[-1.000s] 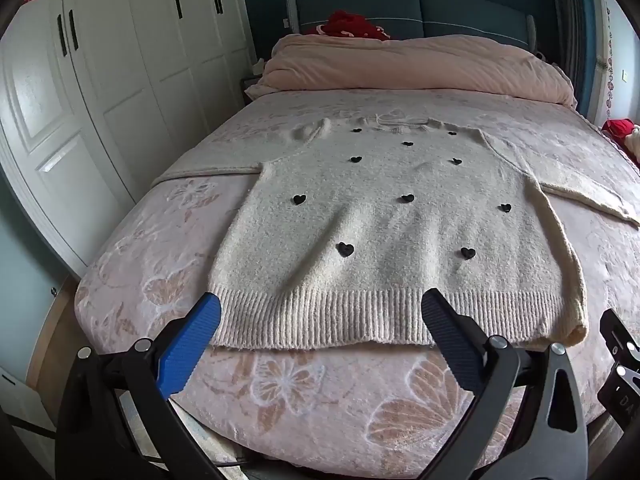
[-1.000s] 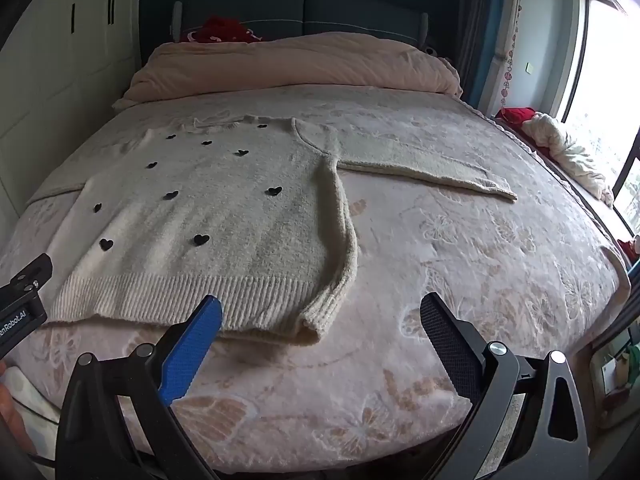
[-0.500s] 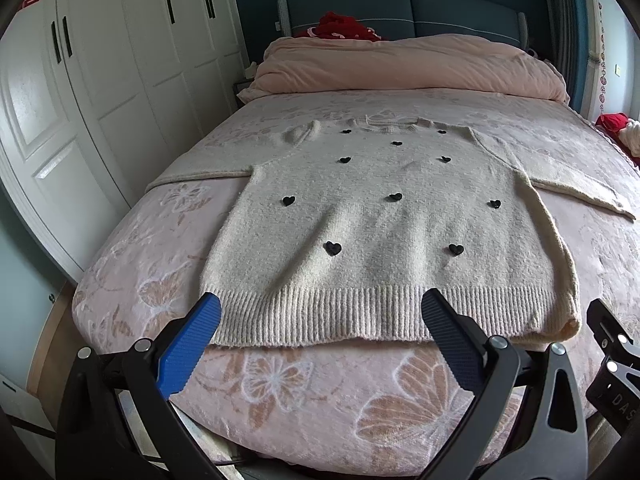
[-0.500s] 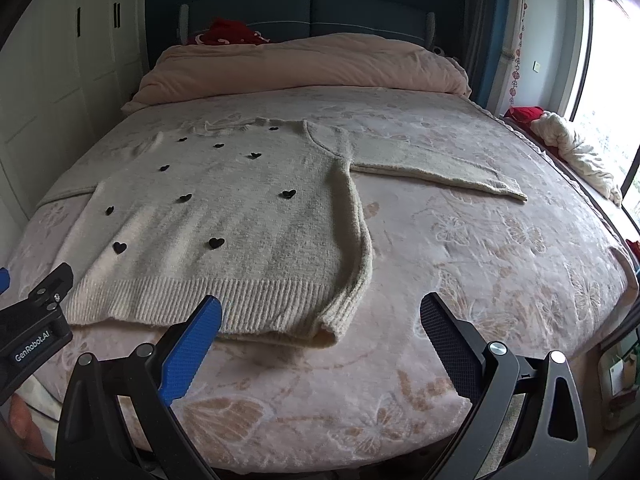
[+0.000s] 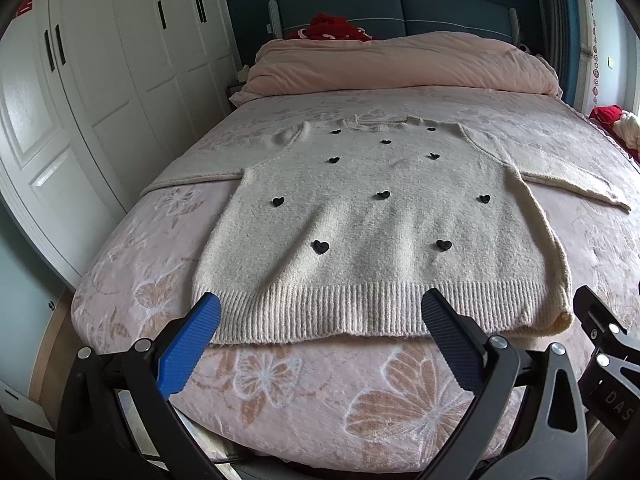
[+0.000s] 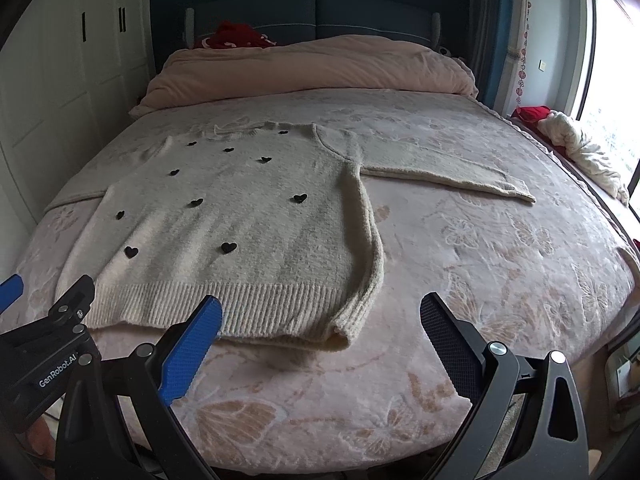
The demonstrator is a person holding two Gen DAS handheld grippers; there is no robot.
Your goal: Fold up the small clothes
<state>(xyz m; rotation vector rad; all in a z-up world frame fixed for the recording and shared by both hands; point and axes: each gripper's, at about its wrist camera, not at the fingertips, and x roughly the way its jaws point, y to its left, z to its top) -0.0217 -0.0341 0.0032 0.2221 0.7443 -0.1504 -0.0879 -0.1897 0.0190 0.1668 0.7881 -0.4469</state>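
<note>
The cream sweater (image 5: 380, 220) lies flat, face up, on the bed (image 5: 320, 408), its ribbed hem (image 5: 360, 312) parallel to the near edge of the bed and set just back from it. The neckline points toward the headboard end. Both sleeves are spread outward: the left sleeve (image 5: 192, 174) runs toward the bed's left edge, and the right sleeve (image 6: 448, 168) extends across the floral cover toward the right edge. Small black hearts (image 5: 320, 246) are scattered over the front panel. The hem's right corner (image 6: 340, 336) is slightly rolled and lifted off the cover.

The left gripper (image 5: 320, 320) is released, jaws spread wide, and hangs over the near edge of the bed in front of the hem's left half. It holds nothing; its blue finger pad (image 5: 188, 348) overlaps the hem's left corner in view, but contact cannot be confirmed.

The right gripper (image 6: 320, 320) is likewise released and empty, jaws spread wide, positioned in front of the hem's right corner.

A folded pink duvet (image 5: 400, 64) lies across the headboard end, well apart from the sweater. A white wardrobe (image 5: 100, 100) stands beside the bed's left edge.
</note>
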